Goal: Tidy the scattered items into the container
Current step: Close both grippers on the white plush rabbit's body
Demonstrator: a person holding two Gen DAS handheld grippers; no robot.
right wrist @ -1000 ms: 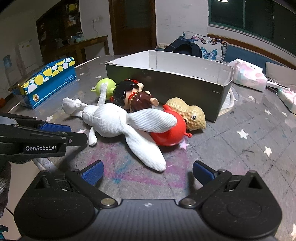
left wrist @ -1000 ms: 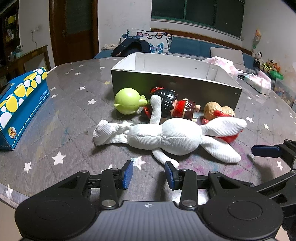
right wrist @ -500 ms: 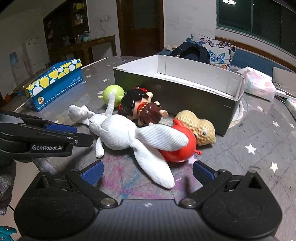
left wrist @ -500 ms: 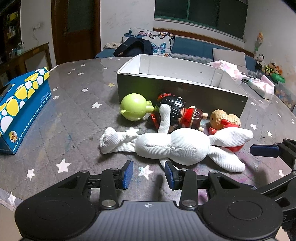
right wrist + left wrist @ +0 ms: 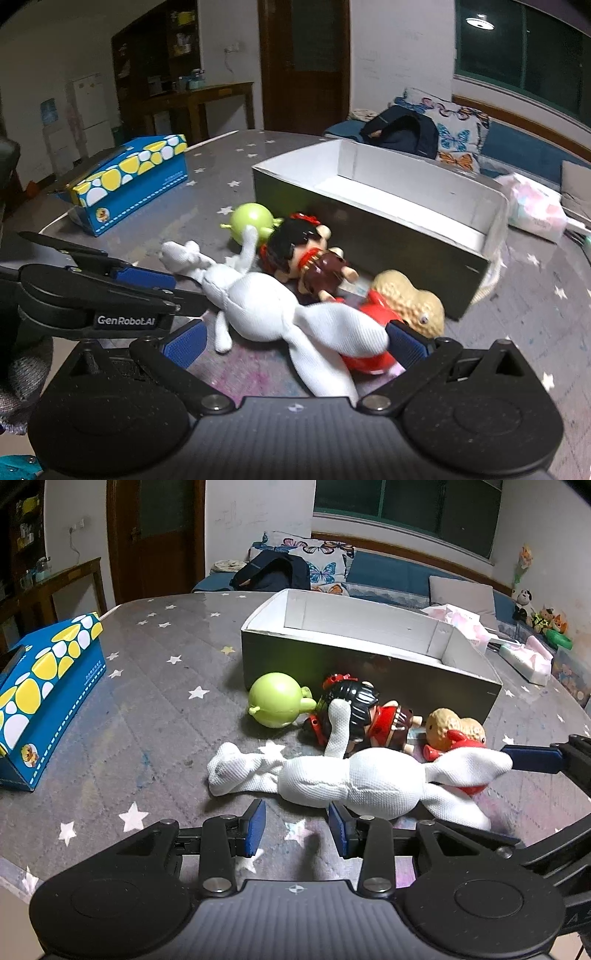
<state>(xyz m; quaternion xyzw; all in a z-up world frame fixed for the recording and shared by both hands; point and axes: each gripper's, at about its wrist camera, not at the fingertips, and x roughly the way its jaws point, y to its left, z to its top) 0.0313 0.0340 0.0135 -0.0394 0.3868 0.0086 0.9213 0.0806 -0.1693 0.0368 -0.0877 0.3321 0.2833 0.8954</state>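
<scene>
The left gripper (image 5: 297, 827) stands open over bare table (image 5: 155, 716), holding nothing, just near of the white cloth doll (image 5: 354, 782). The right gripper (image 5: 293, 341) is spread wide around the doll's limbs and the red toy (image 5: 373, 354), pads not pressing. Beyond lie a dark-haired figure (image 5: 364, 716), green ball (image 5: 277, 699) and peanut (image 5: 448, 731), against the open box (image 5: 369, 664). A tissue box (image 5: 44, 701) sits far left.

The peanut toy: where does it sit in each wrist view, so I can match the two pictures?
Left wrist view: the peanut toy is right of centre, behind the white plush, near the grey box's right corner.
Right wrist view: the peanut toy is lower right of centre, behind the red toy.
Shared landmark: the grey box just behind it in both.
</scene>
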